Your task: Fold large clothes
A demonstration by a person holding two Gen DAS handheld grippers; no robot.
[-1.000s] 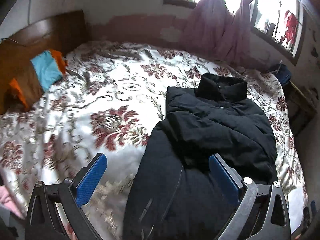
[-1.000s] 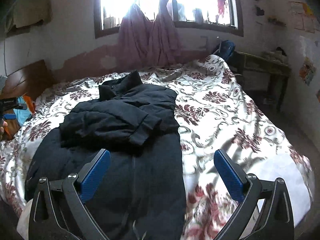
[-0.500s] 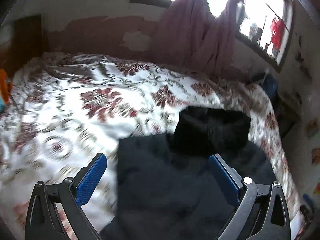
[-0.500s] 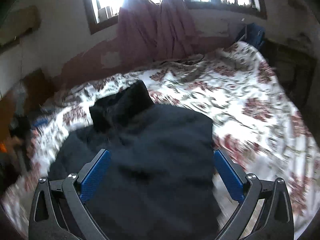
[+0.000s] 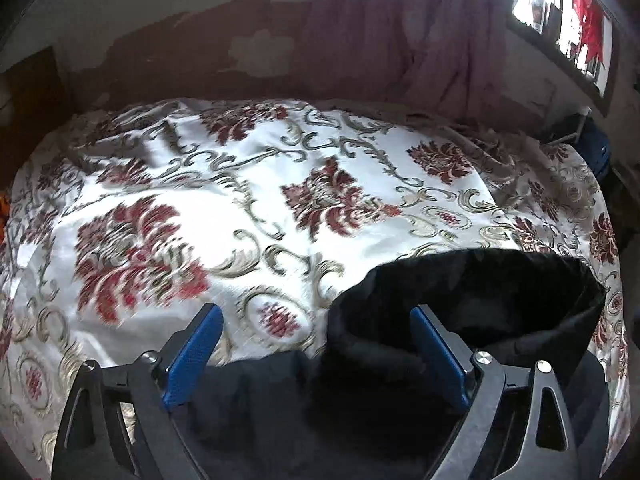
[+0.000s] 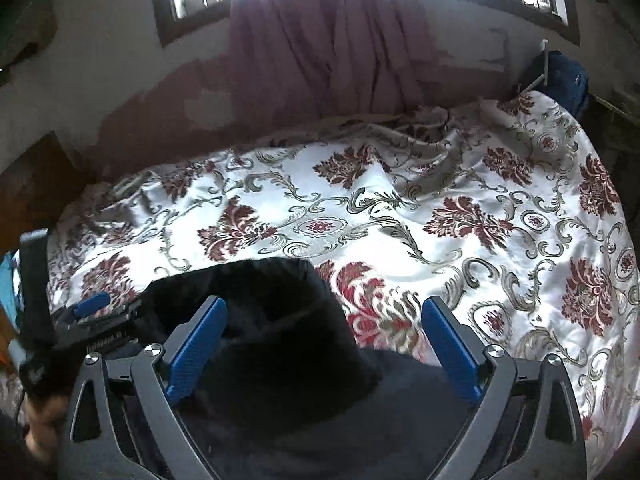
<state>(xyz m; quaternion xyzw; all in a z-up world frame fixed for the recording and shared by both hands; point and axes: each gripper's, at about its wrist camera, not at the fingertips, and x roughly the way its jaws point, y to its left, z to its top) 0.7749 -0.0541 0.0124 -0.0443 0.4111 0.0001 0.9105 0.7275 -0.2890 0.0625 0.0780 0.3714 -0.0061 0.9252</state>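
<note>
A black padded jacket (image 5: 460,320) lies on the flowered bedspread (image 5: 240,208), its stand-up collar toward the far wall. My left gripper (image 5: 316,344) is open and empty, low over the jacket's left shoulder beside the collar. In the right wrist view the jacket's collar (image 6: 260,308) sits between and just beyond my open, empty right gripper (image 6: 324,336), over the right shoulder. The left gripper (image 6: 92,308) shows at the left edge there, held by a hand. The jacket's lower part is out of view.
The bedspread (image 6: 460,220) extends far and right of the collar. A wooden headboard (image 6: 36,184) stands at the left. Pink curtains (image 6: 332,40) hang under the window on the far wall. A dark blue bag (image 6: 564,80) hangs at the bed's far right corner.
Both grippers have moved forward along the jacket, from over its lower body up to the shoulders by the collar. Both stayed open and empty.
</note>
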